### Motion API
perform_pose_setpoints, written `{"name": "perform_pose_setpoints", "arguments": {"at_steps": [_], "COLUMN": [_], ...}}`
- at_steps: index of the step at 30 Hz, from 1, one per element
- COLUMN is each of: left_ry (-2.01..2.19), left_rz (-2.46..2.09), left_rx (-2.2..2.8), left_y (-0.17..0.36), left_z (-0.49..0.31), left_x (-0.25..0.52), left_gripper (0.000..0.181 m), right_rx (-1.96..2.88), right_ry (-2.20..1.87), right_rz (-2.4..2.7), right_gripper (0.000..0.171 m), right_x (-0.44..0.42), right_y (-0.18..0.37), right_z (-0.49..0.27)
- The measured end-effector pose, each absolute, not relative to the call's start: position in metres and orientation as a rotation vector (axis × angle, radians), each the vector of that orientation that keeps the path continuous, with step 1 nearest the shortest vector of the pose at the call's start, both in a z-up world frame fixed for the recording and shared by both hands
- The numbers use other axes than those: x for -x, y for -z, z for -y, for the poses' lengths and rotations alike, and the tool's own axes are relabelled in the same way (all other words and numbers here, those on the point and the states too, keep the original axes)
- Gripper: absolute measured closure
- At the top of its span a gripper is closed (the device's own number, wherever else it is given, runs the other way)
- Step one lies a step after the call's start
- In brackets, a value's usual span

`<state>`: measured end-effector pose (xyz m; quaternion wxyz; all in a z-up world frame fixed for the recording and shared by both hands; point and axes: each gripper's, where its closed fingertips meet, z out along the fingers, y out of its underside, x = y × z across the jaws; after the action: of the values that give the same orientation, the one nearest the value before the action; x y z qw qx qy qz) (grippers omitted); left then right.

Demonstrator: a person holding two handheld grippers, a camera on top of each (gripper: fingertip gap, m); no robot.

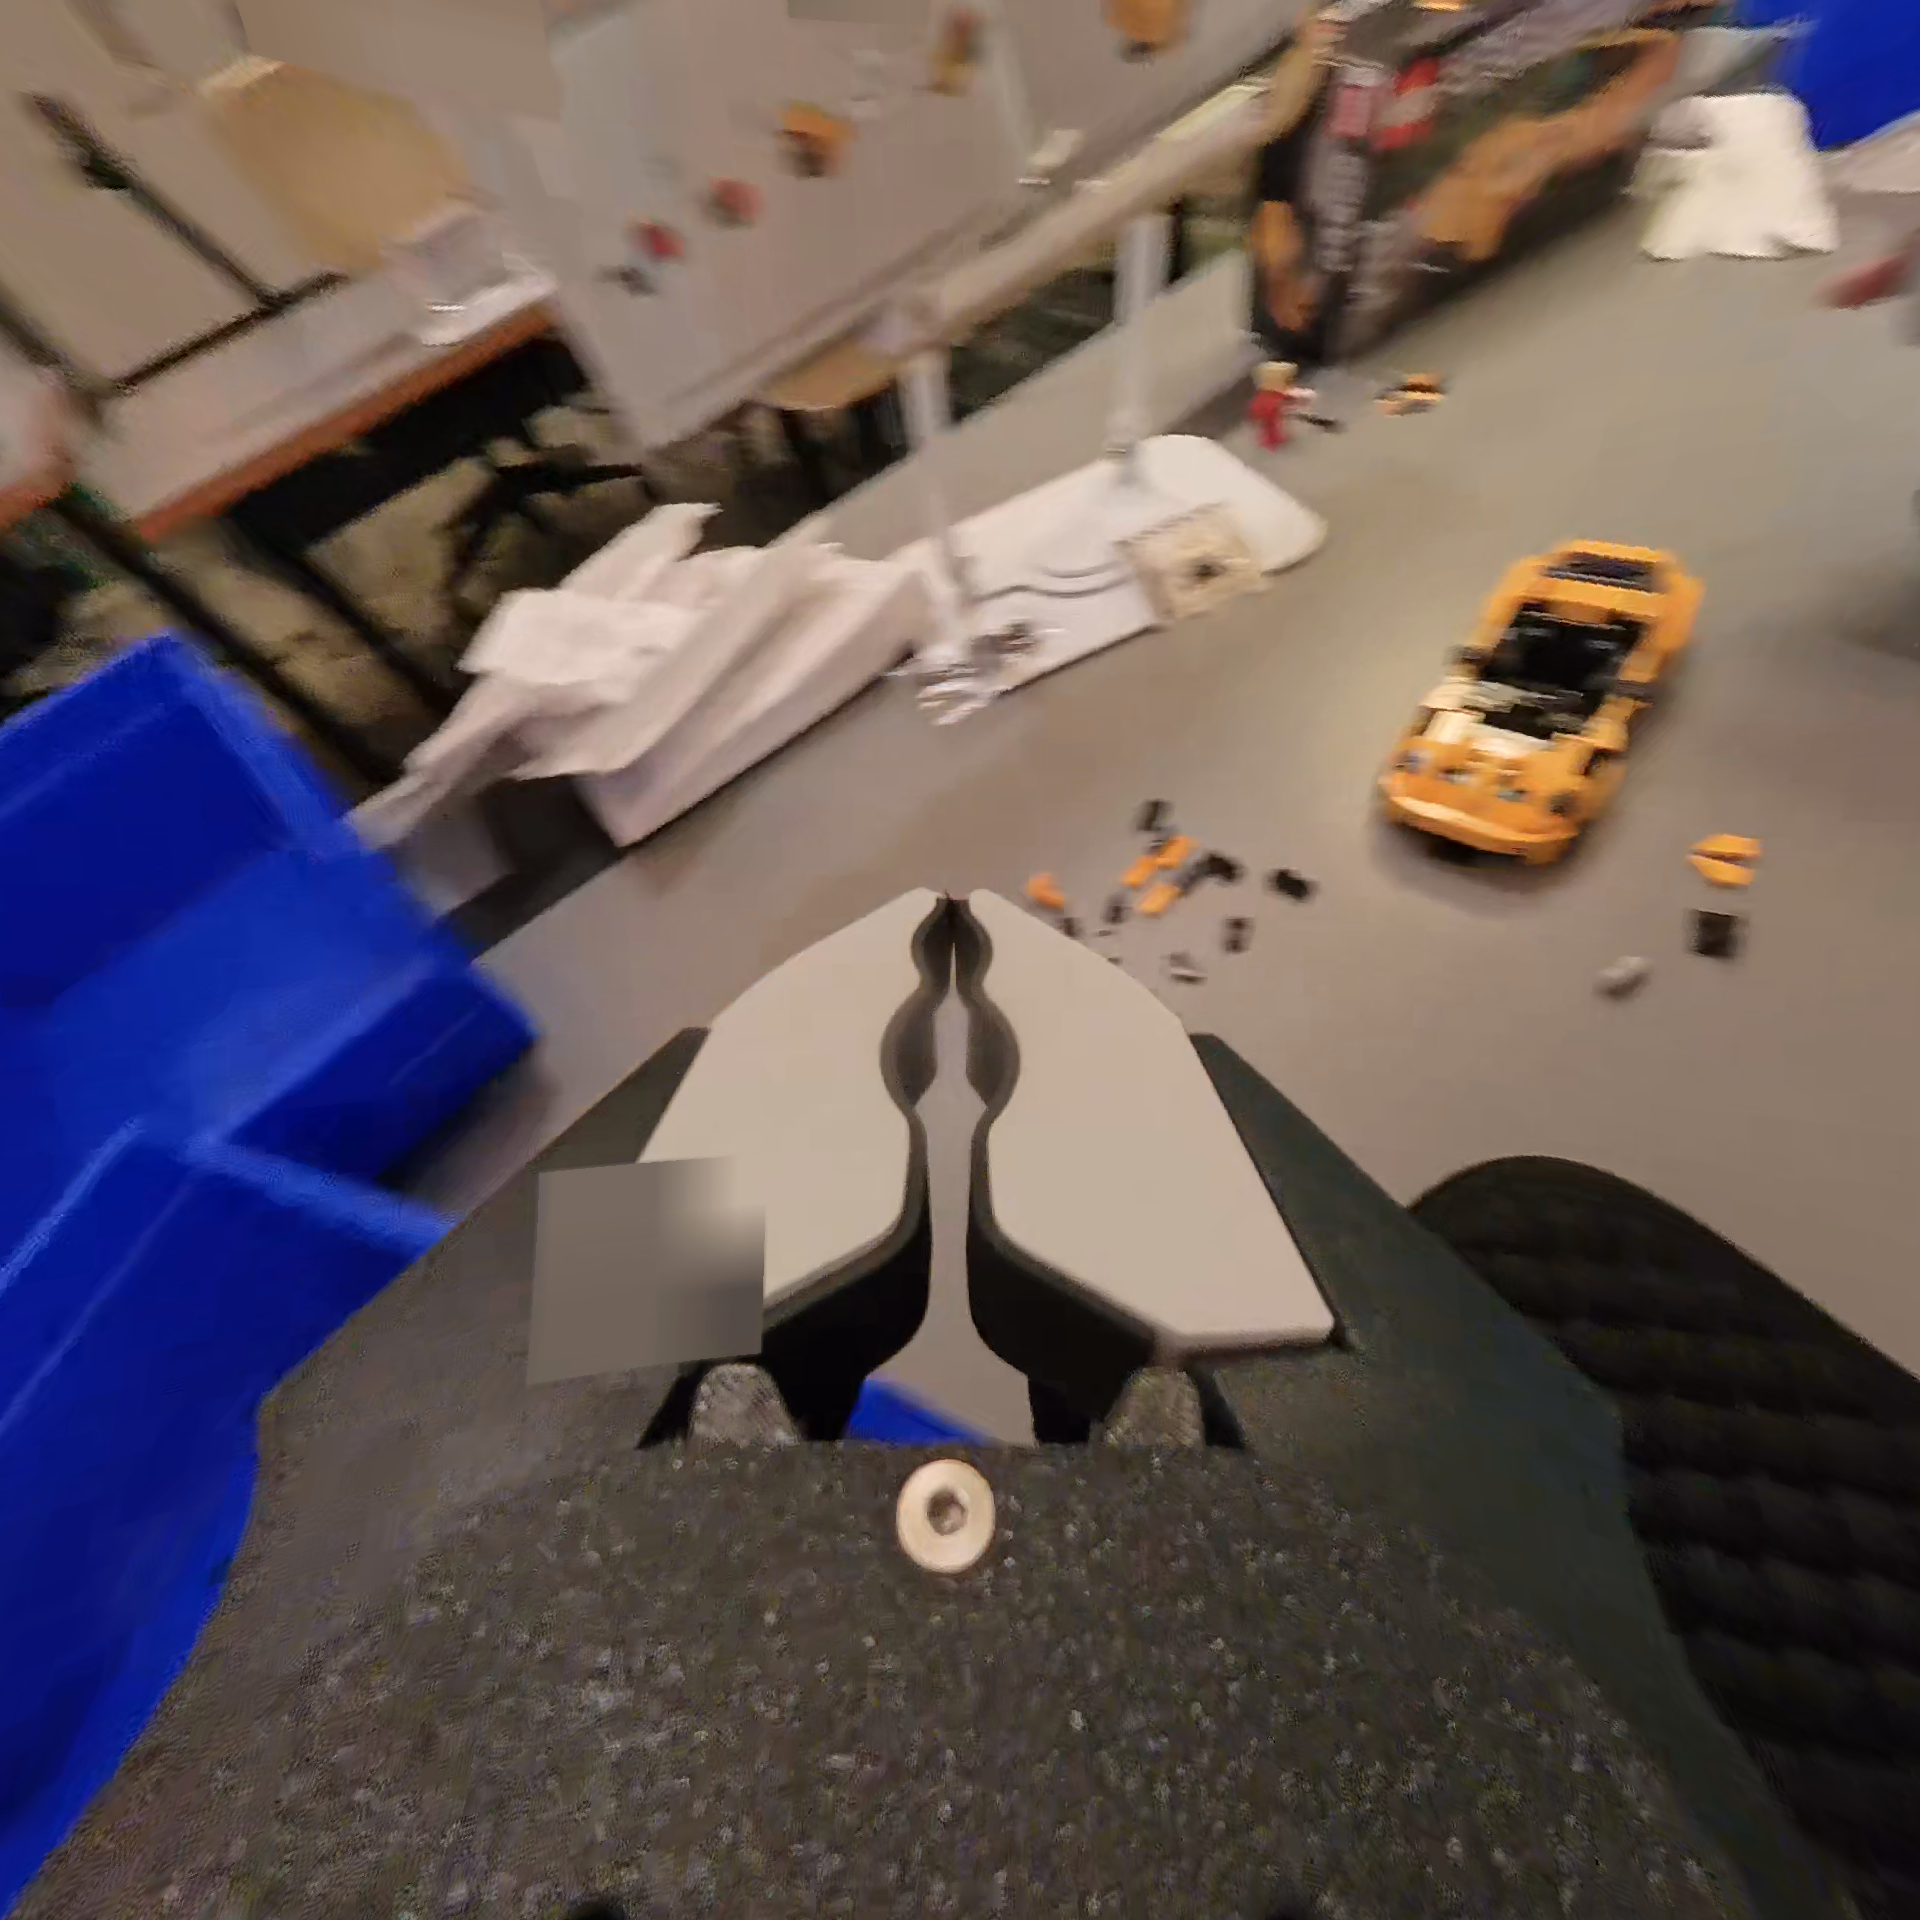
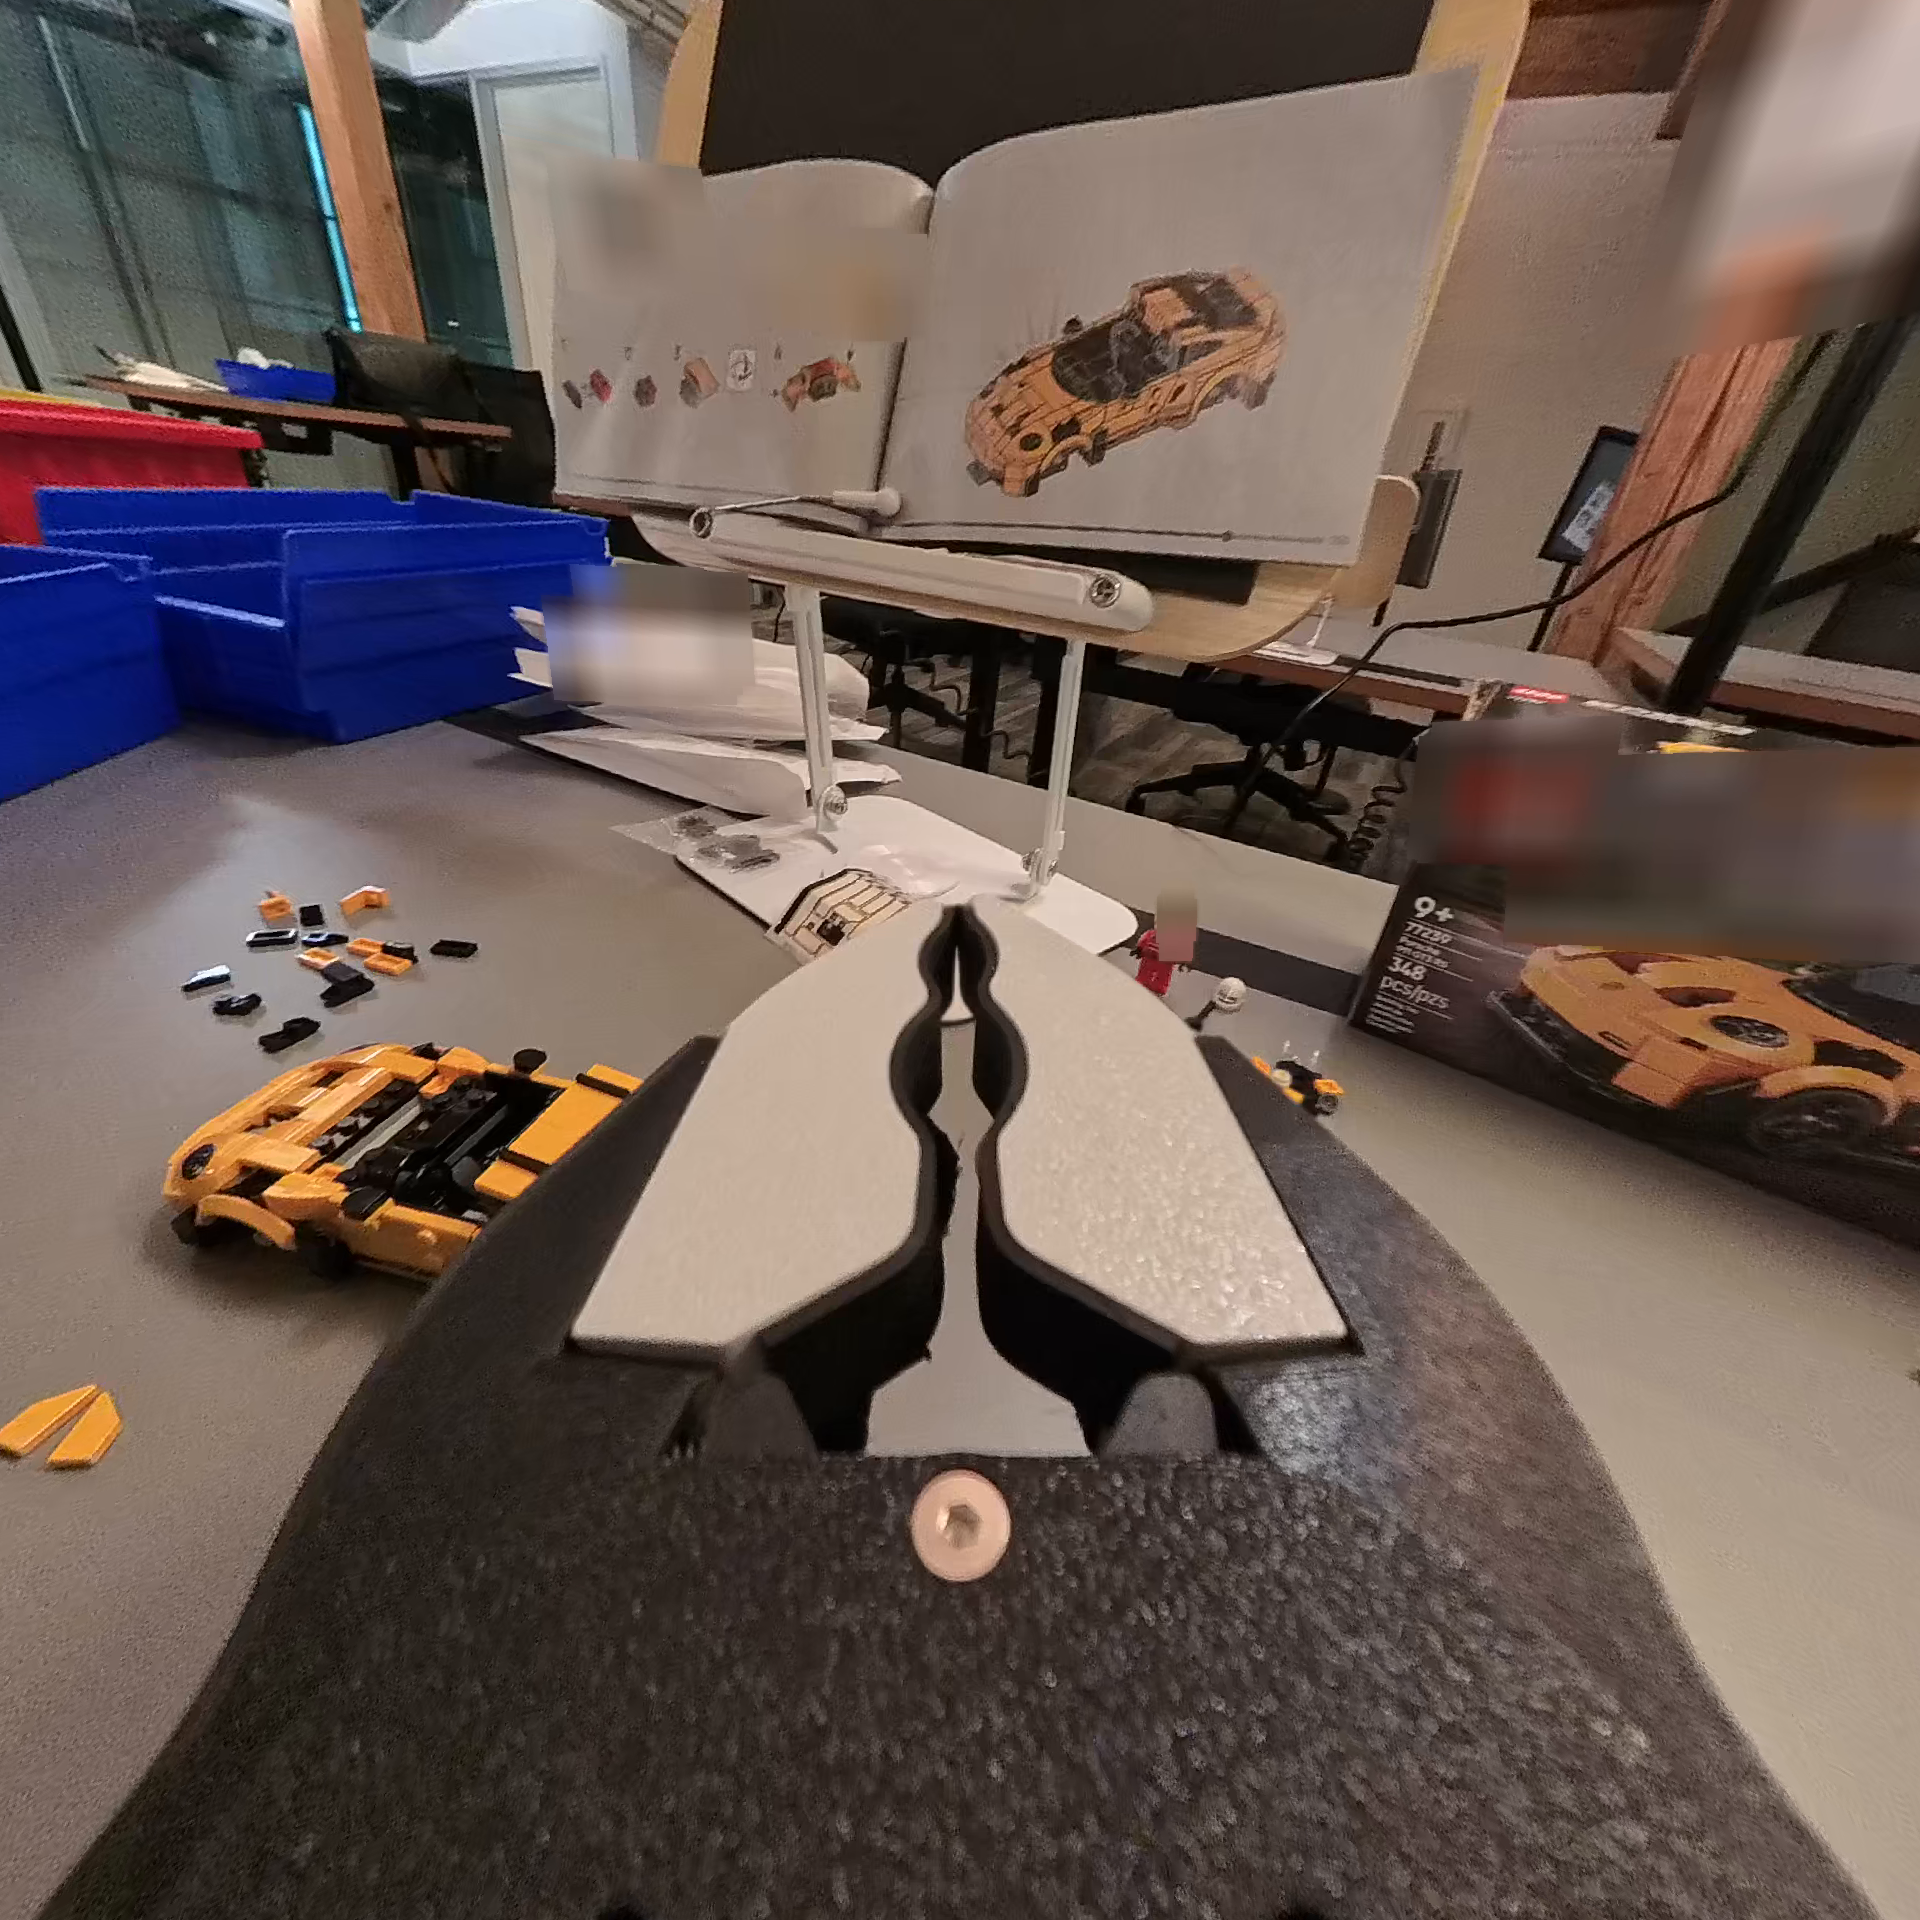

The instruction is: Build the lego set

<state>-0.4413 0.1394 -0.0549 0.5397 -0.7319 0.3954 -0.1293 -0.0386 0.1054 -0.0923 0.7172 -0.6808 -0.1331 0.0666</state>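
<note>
Grey desk [image 2: 520,810] is pretty cluttered: my half-built orange lego car [image 2: 384,1153] sits left of centre with loose orange and black pieces [image 2: 322,961] scattered just beyond it, and the instruction booklet [image 2: 935,343] is propped open on a stand at the back. Both my left gripper [image 1: 951,906] and right gripper [image 2: 958,914] are pinched closed, empty, hovering above the desk, well apart from the car. Set's box [image 2: 1662,1060] lies off to the right, blue bins [image 2: 312,613] far left.
</note>
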Motion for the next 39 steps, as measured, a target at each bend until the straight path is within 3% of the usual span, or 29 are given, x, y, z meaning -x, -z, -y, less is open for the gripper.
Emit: {"name": "perform_pose_setpoints", "arguments": {"at_steps": [7, 16, 29, 35, 39], "left_ry": [0.088, 0.002, 0.046, 0.082, 0.122], "left_rz": [-0.598, -0.671, -1.454, -1.473, -1.429], "left_rx": [1.801, 2.149, 2.595, 2.746, 2.801], "left_y": [0.029, 0.081, 0.194, 0.223, 0.223], "left_z": [-0.164, -0.175, -0.142, -0.140, -0.140], "left_x": [0.564, 0.653, 0.650, 0.650, 0.648], "left_gripper": [0.181, 0.181, 0.168, 0.160, 0.170], "right_rx": [1.501, 1.531, 1.617, 1.636, 1.637], "right_ry": [-0.102, -0.057, 0.091, 0.128, 0.125], "right_rz": [0.269, 0.263, 0.312, 0.329, 0.328], "right_gripper": [0.171, 0.171, 0.171, 0.171, 0.171], "right_x": [0.032, 0.027, 0.025, 0.026, 0.026], "right_y": [0.093, 0.103, 0.126, 0.131, 0.131], "right_z": [-0.107, -0.112, -0.122, -0.124, -0.124]}}
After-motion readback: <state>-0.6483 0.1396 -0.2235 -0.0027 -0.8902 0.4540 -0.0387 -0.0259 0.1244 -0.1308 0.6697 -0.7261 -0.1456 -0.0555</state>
